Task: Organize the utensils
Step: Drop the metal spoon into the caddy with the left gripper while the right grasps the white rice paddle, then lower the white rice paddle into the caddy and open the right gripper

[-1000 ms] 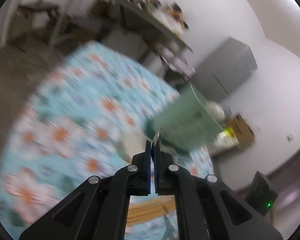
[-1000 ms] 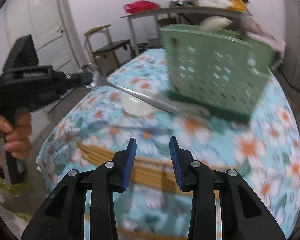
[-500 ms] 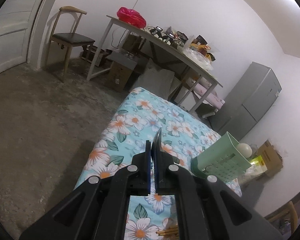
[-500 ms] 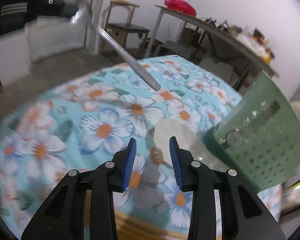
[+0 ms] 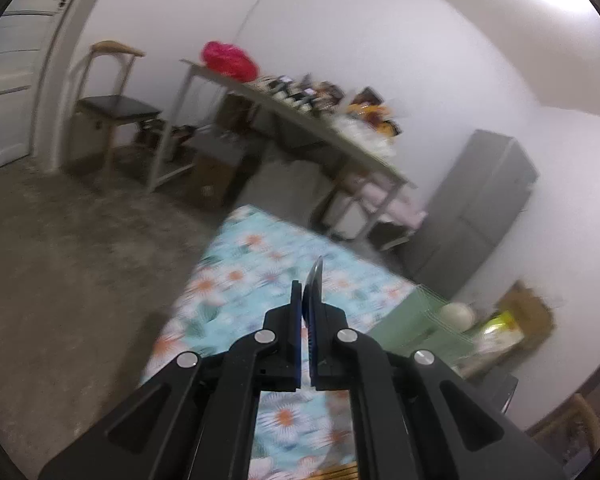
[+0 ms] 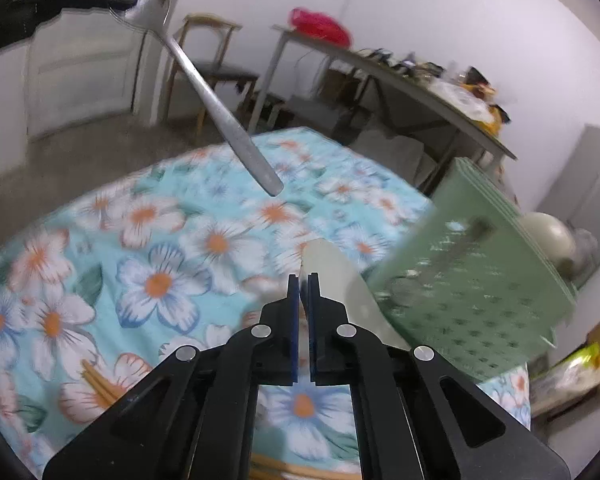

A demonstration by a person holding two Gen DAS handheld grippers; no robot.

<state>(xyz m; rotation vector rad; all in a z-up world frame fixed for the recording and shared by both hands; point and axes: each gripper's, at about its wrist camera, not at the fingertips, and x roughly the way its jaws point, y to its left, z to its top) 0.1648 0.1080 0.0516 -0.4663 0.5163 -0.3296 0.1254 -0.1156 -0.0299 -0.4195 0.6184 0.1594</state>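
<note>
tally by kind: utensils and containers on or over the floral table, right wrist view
Metal fork: 1, held in the air
White spatula: 1
Green perforated basket: 1
Wooden chopsticks: a bundle, number unclear
Total: 3 single items plus the chopstick bundle

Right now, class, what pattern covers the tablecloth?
White, orange-centred flowers on a turquoise tablecloth, clearest in the right wrist view.

**Flowered cloth, four things on it**

A table under a turquoise daisy cloth (image 6: 160, 264) carries a green perforated basket (image 6: 472, 296) right of the fingers, a white spatula (image 6: 336, 280) just past the fingertips, and wooden chopsticks (image 6: 100, 384) to their left.
</note>
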